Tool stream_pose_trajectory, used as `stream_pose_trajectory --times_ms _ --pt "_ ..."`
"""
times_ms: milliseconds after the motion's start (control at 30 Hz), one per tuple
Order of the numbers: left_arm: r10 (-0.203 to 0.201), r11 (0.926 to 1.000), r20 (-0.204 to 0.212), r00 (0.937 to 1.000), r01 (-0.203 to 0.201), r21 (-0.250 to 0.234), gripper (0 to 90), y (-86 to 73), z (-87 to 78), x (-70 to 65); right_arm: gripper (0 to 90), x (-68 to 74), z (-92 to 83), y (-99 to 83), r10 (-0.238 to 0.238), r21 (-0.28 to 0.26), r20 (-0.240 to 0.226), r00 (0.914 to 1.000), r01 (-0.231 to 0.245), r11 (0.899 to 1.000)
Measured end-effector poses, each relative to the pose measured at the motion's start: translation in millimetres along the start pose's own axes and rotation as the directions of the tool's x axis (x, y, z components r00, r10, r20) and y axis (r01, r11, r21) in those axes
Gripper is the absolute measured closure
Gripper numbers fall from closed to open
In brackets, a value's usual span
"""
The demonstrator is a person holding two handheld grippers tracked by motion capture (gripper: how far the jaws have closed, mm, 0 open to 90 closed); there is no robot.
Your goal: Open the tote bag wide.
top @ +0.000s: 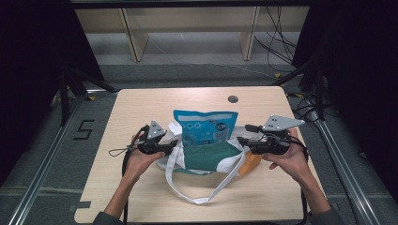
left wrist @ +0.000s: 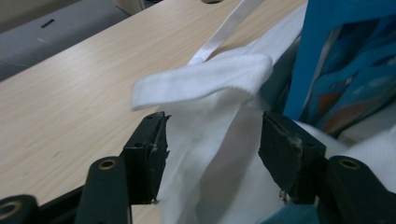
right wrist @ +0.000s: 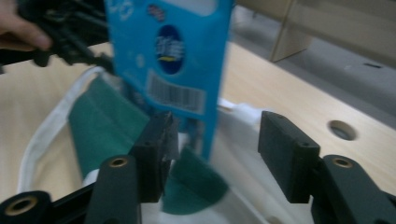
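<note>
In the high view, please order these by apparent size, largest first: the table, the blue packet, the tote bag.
1. table
2. tote bag, handles included
3. blue packet, partly hidden inside the bag

- Packet (top: 204, 125): bright blue, white dots and print, a dark oval logo, a white barcode patch.
- Bag (top: 206, 157): white cloth with a dark green panel; white straps.
- Orange thing (top: 252, 163) beside the bag.
- Table (top: 141, 108): pale wood grain.
- Jaws: black.
</note>
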State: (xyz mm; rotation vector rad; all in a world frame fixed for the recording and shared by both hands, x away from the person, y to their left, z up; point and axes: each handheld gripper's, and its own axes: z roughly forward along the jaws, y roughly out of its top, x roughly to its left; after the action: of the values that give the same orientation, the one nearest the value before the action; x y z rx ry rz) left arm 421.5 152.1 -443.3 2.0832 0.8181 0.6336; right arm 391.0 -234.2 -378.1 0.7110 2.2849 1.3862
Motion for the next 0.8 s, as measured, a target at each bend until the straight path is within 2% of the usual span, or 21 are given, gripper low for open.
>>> stream_pose_trajectory --times_ms 33,67,167,200,233,267,300,333,367,400,467,500,533,567,600,633,667,700,733,767,800 --pt "-0.002 1.0 0.019 0.9998 0.002 0.009 43.6 1.4 7.1 -0.5 44.8 2.1 2.7 0.3 0.008 0.011 -0.035 0.9994 -0.008 1.0" --pt "-0.008 0.9997 0.014 0.9999 0.008 0.023 45.1 2.0 10.4 -0.9 44.0 4.1 6.3 0.3 0.002 0.016 -0.059 0.9983 -0.001 1.0" --pt "-0.011 0.9997 -0.001 0.9999 0.011 0.02 50.7 3.2 20.7 5.0 42.3 9.5 20.4 -4.5 -0.006 0.073 -0.069 0.9976 0.011 0.997" --pt "-0.016 0.9998 0.01 0.9998 0.015 0.013 55.8 3.8 22.9 7.5 45.6 11.3 25.9 -7.6 0.007 0.09 -0.073 0.9973 -0.001 0.996" --pt "-0.028 0.9996 0.014 0.9995 0.028 -0.002 61.7 4.8 24.7 8.2 50.8 9.6 30.0 -10.5 0.001 0.113 -0.078 0.9969 0.008 0.994" --pt "-0.028 0.9996 0.014 0.9995 0.028 -0.002 65.9 4.8 24.7 8.2 50.8 9.6 30.0 -10.5 0.001 0.113 -0.078 0.9969 0.008 0.994" --pt "-0.016 0.9999 0.021 0.9997 0.016 0.0 69.3 6.0 25.2 10.9 68.8 9.6 31.4 -14.7 -0.057 0.135 -0.088 0.9945 0.069 0.988" --pt "-0.001 0.9999 -0.003 1.0 0.001 0.012 71.8 8.9 26.6 14.0 74.8 11.3 29.9 -16.0 -0.071 0.143 -0.094 0.993 0.084 0.986" --pt "-0.015 0.9999 -0.022 0.9996 0.015 0.003 72.8 10.7 31.1 14.2 79.1 13.1 27.0 -16.6 -0.112 0.149 -0.1 0.9887 0.126 0.981" --pt "-0.015 0.9999 -0.022 0.9996 0.015 0.003 74.2 10.7 31.1 14.2 81.0 16.7 24.4 -17.8 -0.156 0.154 -0.092 0.9834 0.169 0.973" --pt "-0.019 0.9984 -0.014 0.9997 0.02 0.053 76.6 13.2 42.2 21.4 82.0 24.6 24.2 -21.7 -0.175 0.185 -0.101 0.9793 0.192 0.964" --pt "-0.04 0.9972 -0.012 0.9991 0.04 0.062 77.5 12.2 48.6 23.7 82.5 29.2 25.2 -25.7 -0.175 0.21 -0.127 0.9763 0.199 0.957" --pt "-0.046 0.9962 -0.013 0.9989 0.047 0.074 78.0 9.9 54.0 26.9 82.6 34.1 27.0 -31.0 -0.157 0.226 -0.147 0.9767 0.188 0.956" --pt "-0.079 0.9945 -0.015 0.9967 0.08 0.068 78.1 5.6 60.4 27.4 82.6 39.6 30.3 -37.6 -0.136 0.25 -0.18 0.9742 0.179 0.952" --pt "-0.082 0.9921 -0.019 0.9965 0.083 0.094 79.0 1.3 64.9 28.3 82.7 43.5 35.5 -44.6 -0.139 0.271 -0.202 0.9695 0.191 0.944" --pt "-0.082 0.9921 -0.019 0.9965 0.083 0.094 80.1 1.3 64.9 28.3 82.7 43.5 35.5 -44.6 -0.139 0.271 -0.202 0.9695 0.191 0.944" --pt "-0.102 0.9888 -0.011 0.9947 0.103 0.108 80.1 -4.7 70.5 29.1 82.7 48.5 42.3 -52.8 -0.131 0.301 -0.207 0.9694 0.191 0.934" --pt "-0.129 0.986 0.001 0.9917 0.128 0.107 81.2 -8.3 74.2 29.9 82.8 57.4 62.3 -72.0 -0.136 0.385 -0.215 0.9671 0.212 0.898" --pt "-0.138 0.9842 0.007 0.9905 0.136 0.113 81.2 -10.6 76.2 31.7 82.8 57.4 62.3 -72.0 -0.136 0.385 -0.215 0.9671 0.212 0.898" --pt "-0.161 0.9816 0.008 0.987 0.159 0.106 81.2 -12.1 78.7 31.6 83.1 58.8 70.0 -78.8 -0.15 0.419 -0.183 0.9717 0.215 0.882" --pt "-0.155 0.9812 0.0 0.9878 0.154 0.116 81.7 -13.2 82.8 29.9 83.3 58.3 76.0 -80.9 -0.128 0.425 -0.19 0.9734 0.199 0.883"
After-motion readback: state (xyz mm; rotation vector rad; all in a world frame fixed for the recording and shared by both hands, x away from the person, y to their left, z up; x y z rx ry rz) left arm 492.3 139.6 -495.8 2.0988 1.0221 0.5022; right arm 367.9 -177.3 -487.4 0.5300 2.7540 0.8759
